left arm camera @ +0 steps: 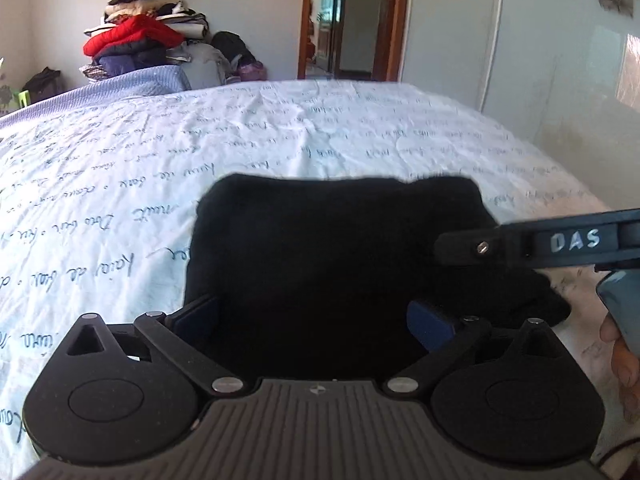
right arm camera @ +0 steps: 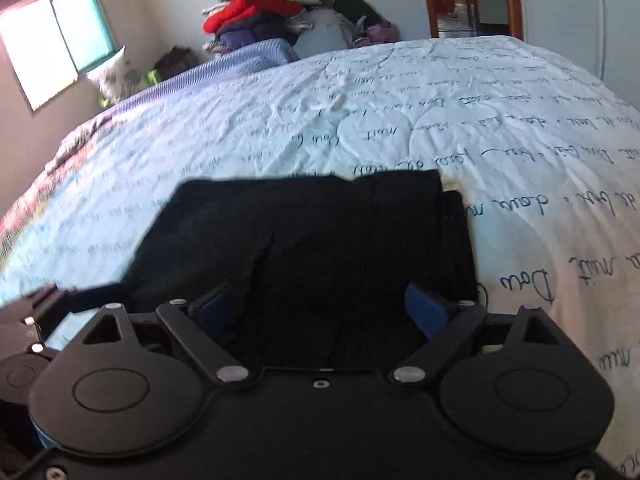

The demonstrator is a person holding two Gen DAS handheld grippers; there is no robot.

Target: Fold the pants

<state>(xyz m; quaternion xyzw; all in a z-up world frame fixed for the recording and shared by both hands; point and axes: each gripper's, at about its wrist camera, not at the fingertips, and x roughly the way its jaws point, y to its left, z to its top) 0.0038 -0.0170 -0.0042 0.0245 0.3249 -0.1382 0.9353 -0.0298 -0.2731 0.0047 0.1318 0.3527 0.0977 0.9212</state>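
Black folded pants [left arm camera: 320, 248] on white bedspread [left arm camera: 120, 168], left tool [left arm camera: 316, 320] wide, right tool [right arm camera: 324, 312] wide, both empty

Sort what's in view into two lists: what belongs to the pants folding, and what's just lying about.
Belongs to the job:
- black pants, folded into a compact block on the bed
- left gripper, open
- right gripper, open
- white quilt with blue writing, the work surface

Just lying about:
- pile of clothes with a red jacket, beyond the bed
- blue blanket
- doorway
- window

Folded black pants [left arm camera: 320, 248] on bed [left arm camera: 120, 168]
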